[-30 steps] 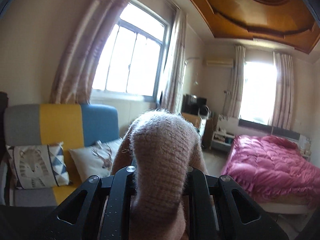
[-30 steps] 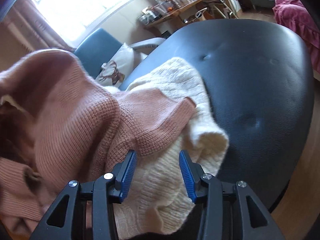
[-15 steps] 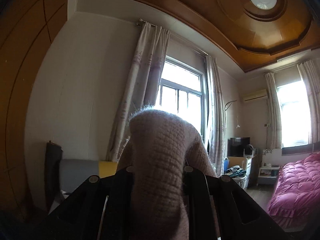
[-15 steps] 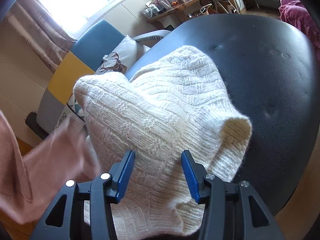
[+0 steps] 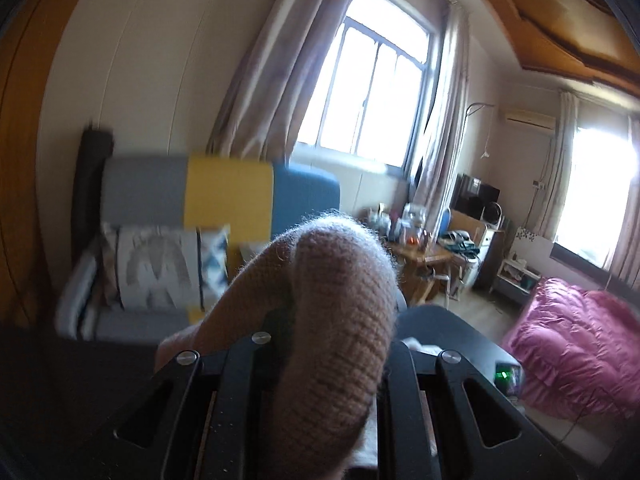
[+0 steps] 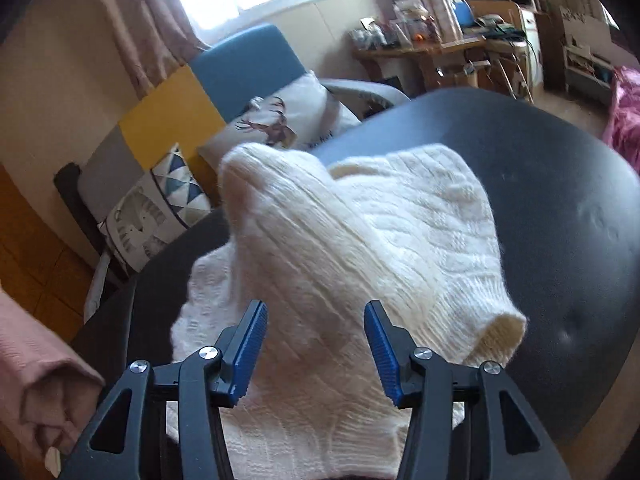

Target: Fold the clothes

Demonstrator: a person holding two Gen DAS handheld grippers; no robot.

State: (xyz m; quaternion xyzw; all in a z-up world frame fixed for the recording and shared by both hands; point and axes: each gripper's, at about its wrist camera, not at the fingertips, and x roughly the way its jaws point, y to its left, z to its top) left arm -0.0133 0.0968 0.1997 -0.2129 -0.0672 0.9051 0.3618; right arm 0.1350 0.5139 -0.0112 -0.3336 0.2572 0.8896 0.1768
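Note:
A fuzzy pink knit sweater point(image 5: 340, 300) bulges up between the fingers of my left gripper point(image 5: 324, 344), which is shut on it and held in the air; the fingertips are buried in the knit. A fold of the same pink sweater point(image 6: 36, 368) hangs at the lower left of the right wrist view. A cream cable-knit sweater point(image 6: 400, 232) lies heaped on the black padded table point(image 6: 560, 184). My right gripper point(image 6: 316, 340) hovers over it with its jaws opening. The cream knit shows in the gap, and the blue pads point(image 6: 250, 344) do not press on it.
A sofa with a grey, yellow and blue back point(image 5: 228, 196) and patterned cushions point(image 6: 272, 124) stands behind the table. A cluttered wooden desk point(image 5: 424, 248) sits under the window. A pink quilted bed point(image 5: 572, 344) is at the right.
The pink sweater has been pulled off the cream one and away to the left. The left view has swung up toward the ceiling and back down. The right jaws stand wider apart.

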